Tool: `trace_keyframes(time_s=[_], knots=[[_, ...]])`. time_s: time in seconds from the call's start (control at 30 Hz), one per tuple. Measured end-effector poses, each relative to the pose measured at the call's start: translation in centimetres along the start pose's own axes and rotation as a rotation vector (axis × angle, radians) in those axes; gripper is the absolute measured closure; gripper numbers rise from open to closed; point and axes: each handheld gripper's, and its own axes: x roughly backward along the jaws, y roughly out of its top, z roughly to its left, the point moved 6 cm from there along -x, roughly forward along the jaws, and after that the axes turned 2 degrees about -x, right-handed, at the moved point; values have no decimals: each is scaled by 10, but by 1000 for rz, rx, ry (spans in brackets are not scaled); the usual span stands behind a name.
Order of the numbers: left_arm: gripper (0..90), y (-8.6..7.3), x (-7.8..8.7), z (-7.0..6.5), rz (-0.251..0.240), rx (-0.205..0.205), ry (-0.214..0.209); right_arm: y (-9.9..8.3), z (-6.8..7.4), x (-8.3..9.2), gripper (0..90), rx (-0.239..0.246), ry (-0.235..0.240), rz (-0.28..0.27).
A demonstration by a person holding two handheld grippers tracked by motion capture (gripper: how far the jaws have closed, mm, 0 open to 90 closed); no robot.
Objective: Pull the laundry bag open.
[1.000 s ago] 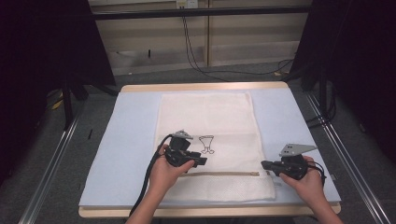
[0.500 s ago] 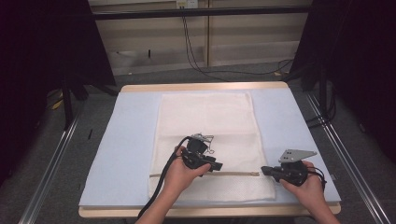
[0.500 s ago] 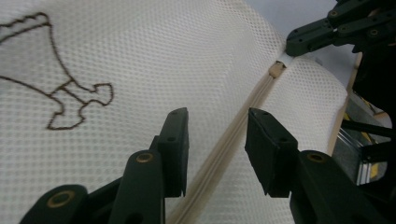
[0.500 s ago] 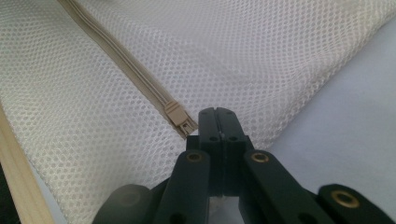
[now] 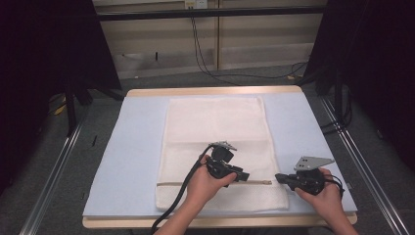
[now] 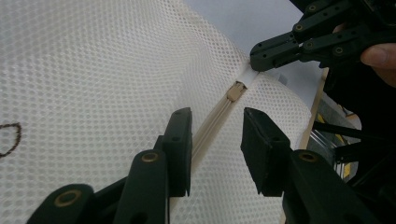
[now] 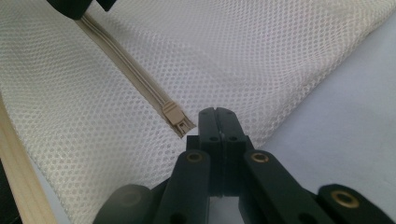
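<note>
A white mesh bag (image 5: pixel 215 122) lies flat on a pale blue mat (image 5: pixel 132 147). A beige zipper (image 5: pixel 176 184) runs across the bag near its front edge. My left gripper (image 5: pixel 244 176) hovers low over the zipper (image 6: pixel 219 116) with its jaws astride it; they have just been closing a little, and the pads stand apart from it. The zipper slider (image 6: pixel 235 90) sits just ahead, near the line's right end. My right gripper (image 5: pixel 278 178) is shut on the bag's edge beside the slider (image 7: pixel 173 113), which the left gripper view shows as a white tab (image 6: pixel 247 74).
The mat covers a wooden table (image 5: pixel 210 91) whose front edge (image 5: pixel 122 223) lies close to both hands. Metal rails (image 5: pixel 54 176) run along each side, and cables (image 5: pixel 205 54) hang at the back. A dark print (image 6: pixel 11 137) marks the mesh.
My left gripper has moved right along the zipper toward the right gripper, and its hand now covers the dark print on the bag. The right gripper has stayed put.
</note>
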Motion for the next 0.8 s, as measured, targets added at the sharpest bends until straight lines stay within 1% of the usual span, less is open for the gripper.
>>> trace_keyframes(time_s=[0.07, 0.13, 0.17, 0.2, 0.23, 0.27, 0.33, 0.4, 0.47, 0.5, 0.53, 0.57, 0.6, 0.67, 0.7, 0.73, 0.77, 0.8], knots=[[647, 1, -4, -1, 47, -16, 27, 0, 0, 0, 900, 3, 1, 0], [631, 3, -10, -4, 46, 7, 16, -1, -1, -2, 900, 0, 1, 5], [630, 4, -13, -6, 47, 19, 4, -2, -1, -3, 900, -3, 3, 8], [642, 4, -15, -7, 69, 12, 0, -2, -1, -3, 900, 2, 2, 11], [652, 4, -17, -8, 73, 21, -9, -2, -1, -4, 900, 1, 3, 10], [660, 5, -19, -9, 77, 31, -26, -2, -1, -5, 900, -2, 8, 10], [657, 6, -23, -9, 84, 32, -19, -2, -1, -5, 900, 2, 4, 14], [654, 6, -26, -10, 82, 47, -33, -3, 0, -6, 900, 2, 7, 18], [666, 6, -27, -9, 85, 49, -26, -4, 0, -7, 900, -1, 5, 20], [667, 7, -27, -9, 85, 55, -32, -4, 0, -8, 900, -1, 7, 21], [662, 7, -27, -9, 88, 57, -31, -4, 0, -8, 900, -5, 8, 23], [654, 7, -29, -9, 78, 63, -28, -4, 0, -8, 900, -2, 9, 25], [646, 7, -30, -9, 81, 71, -27, -4, 0, -8, 900, -1, 8, 27], [640, 6, -31, -7, 97, 63, -17, -5, 0, -9, 900, 4, 5, 32], [627, 7, -33, -8, 86, 73, -17, -5, 0, -10, 900, 5, 1, 39], [627, 6, -33, -7, 92, 72, -18, -5, 0, -10, 900, 5, 1, 39], [626, 6, -34, -7, 100, 68, -19, -5, 0, -11, 900, 15, -1, 43], [626, 6, -36, -8, 100, 71, -20, -5, 0, -11, 900, 15, -1, 43]])
